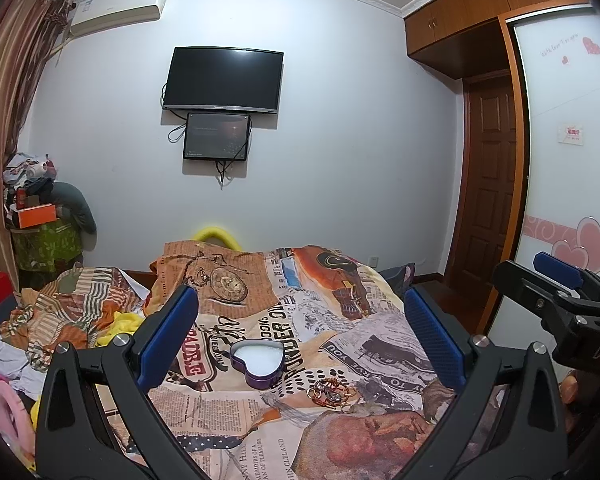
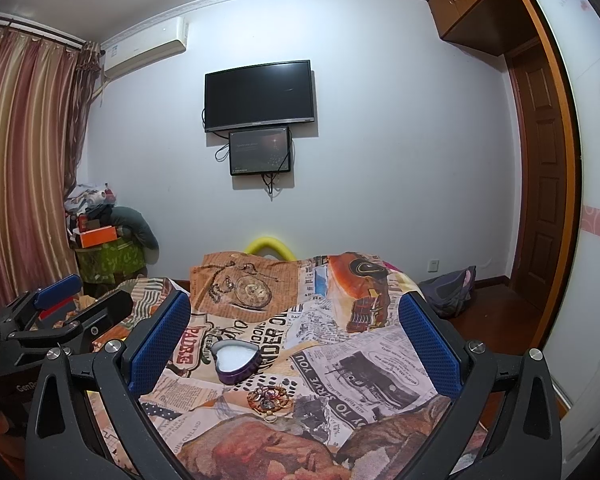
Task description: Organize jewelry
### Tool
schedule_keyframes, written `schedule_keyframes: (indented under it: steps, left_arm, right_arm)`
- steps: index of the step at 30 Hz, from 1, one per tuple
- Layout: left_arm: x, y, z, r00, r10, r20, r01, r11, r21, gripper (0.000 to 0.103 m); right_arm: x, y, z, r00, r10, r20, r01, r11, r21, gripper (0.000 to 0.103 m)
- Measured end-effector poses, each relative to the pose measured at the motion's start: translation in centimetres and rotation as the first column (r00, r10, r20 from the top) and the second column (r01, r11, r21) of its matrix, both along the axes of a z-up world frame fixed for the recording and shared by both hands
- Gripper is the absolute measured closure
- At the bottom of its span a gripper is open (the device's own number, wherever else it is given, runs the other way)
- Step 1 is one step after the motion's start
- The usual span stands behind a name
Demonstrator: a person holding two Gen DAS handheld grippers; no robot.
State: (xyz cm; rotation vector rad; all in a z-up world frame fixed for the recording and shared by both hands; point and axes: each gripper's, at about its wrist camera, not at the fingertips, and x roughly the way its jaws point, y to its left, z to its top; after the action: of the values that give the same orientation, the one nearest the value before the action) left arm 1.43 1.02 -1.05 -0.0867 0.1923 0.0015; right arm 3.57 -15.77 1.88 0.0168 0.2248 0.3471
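A purple heart-shaped box (image 1: 257,364) with a white lining stands open on the printed bed cover; it also shows in the right wrist view (image 2: 236,364). A small pile of gold rings and bracelets (image 1: 333,395) lies just to its right and nearer me, and shows in the right wrist view (image 2: 269,399) too. My left gripper (image 1: 300,344) is open and empty, held above the bed behind the box and pile. My right gripper (image 2: 294,344) is open and empty, likewise above them. Each gripper appears at the edge of the other's view.
The bed cover (image 1: 260,432) has a newspaper and pocket-watch print. Crumpled bedding and clothes (image 1: 60,320) lie at the left. A dark bag (image 2: 448,292) sits on the floor at the right. A TV (image 1: 222,80) hangs on the far wall.
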Motion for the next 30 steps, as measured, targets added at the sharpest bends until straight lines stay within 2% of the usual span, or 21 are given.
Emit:
schedule_keyframes:
  steps: [20, 25, 30]
  left_arm:
    - [1.2, -0.1, -0.3, 1.0, -0.002, -0.025, 0.002, 1.0, 0.001, 0.0]
    - [2.6, 0.0, -1.2, 0.998, -0.008, -0.061, 0.008, 1.0, -0.001, 0.0]
    - [4.8, 0.2, -2.9, 0.993, 0.033, -0.116, -0.031, 0.999, 0.014, 0.0]
  right_arm:
    - [0.7, -0.6, -0.6, 1.0, -0.004, -0.024, 0.004, 1.0, 0.004, 0.0]
    - [2.0, -0.5, -1.7, 0.998, -0.007, -0.062, 0.006, 1.0, -0.009, 0.0]
    - [3.9, -0.6, -3.8, 0.991, -0.017, -0.13, 0.014, 1.0, -0.022, 0.0]
